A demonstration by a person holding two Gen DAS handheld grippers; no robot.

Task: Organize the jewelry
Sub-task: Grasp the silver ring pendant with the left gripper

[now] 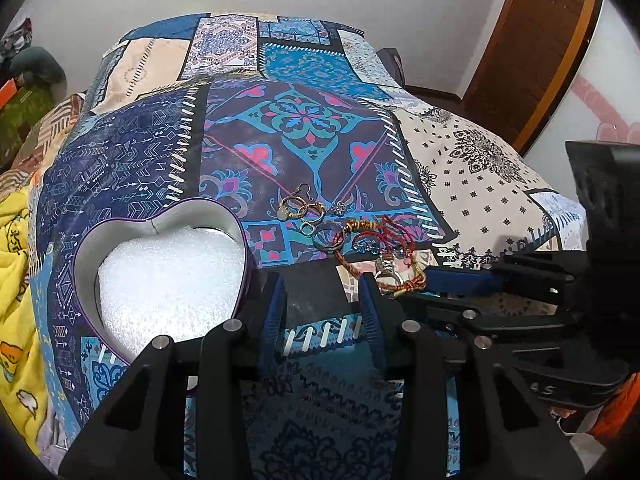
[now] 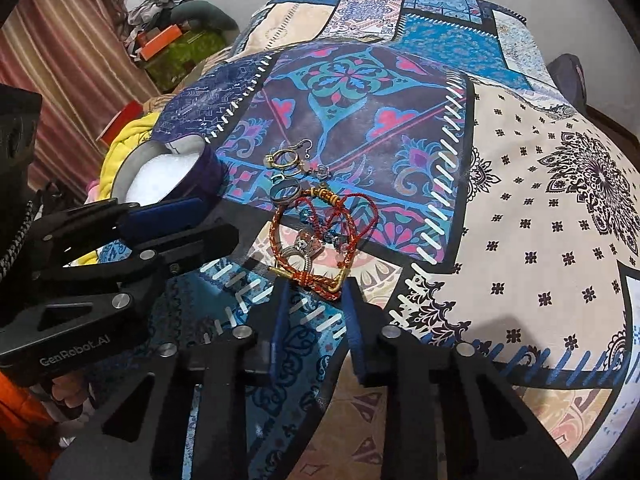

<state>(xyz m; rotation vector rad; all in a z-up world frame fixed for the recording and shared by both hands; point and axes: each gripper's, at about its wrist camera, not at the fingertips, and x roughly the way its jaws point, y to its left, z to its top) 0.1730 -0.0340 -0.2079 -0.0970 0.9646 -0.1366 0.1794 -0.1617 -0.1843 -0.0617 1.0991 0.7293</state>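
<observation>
Lying on the patchwork-print bedspread (image 1: pixel 304 120), a red-and-gold braided cord bracelet (image 2: pixel 320 240) sits before the spread right claw (image 2: pixel 316 292), the spread left claw (image 1: pixel 320 292) beside the heart-shaped purple tin (image 1: pixel 160 264).

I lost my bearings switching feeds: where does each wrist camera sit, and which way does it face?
Left wrist: sits behind the open left gripper, looking forward over the patchwork bedspread at the heart-shaped tin with white foam lining; the right gripper reaches in from the right.
Right wrist: sits behind the open right gripper, facing the red braided cord bracelet; the left gripper enters from the left.
Shared: the tin, bracelet, gold rings and earrings, bedspread.
</observation>
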